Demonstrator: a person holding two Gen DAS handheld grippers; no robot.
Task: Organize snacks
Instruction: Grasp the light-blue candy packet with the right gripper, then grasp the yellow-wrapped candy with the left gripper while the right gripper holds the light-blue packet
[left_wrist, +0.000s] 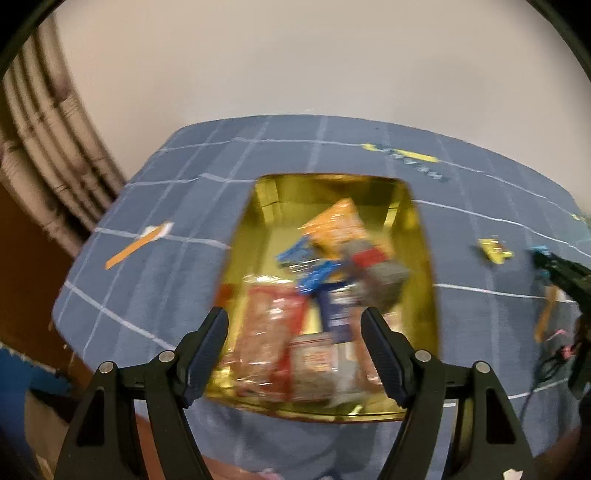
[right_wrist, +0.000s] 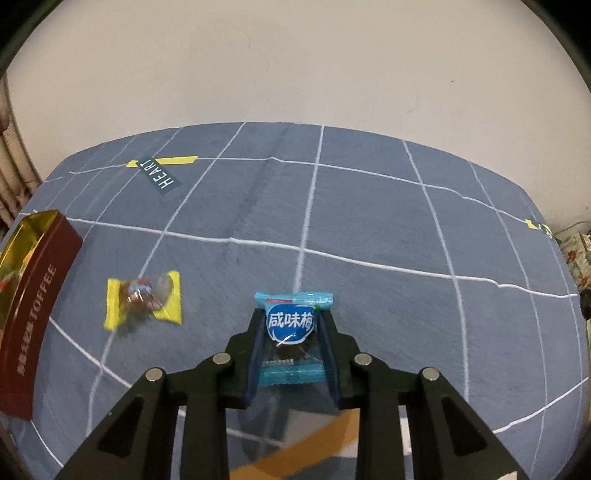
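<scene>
Blue grid-lined tablecloth (right_wrist: 369, 229) under plain wall (right_wrist: 295, 66); left fingers (left_wrist: 212, 343) wide, right fingers (right_wrist: 255, 354) clamping blue packet (right_wrist: 291, 325).

A blue grid-lined cloth (right_wrist: 369, 221) covers the tabletop — plain off-white wall (right_wrist: 295, 66) behind, pale ribbed pipes (left_wrist: 44, 122) at left.

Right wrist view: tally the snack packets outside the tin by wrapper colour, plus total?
Blue: 1, the blue packet, clamped in the right gripper.
Yellow: 1, the yellow-wrapped candy, lying on the blue cloth beside the toffee tin.
Total: 2
</scene>
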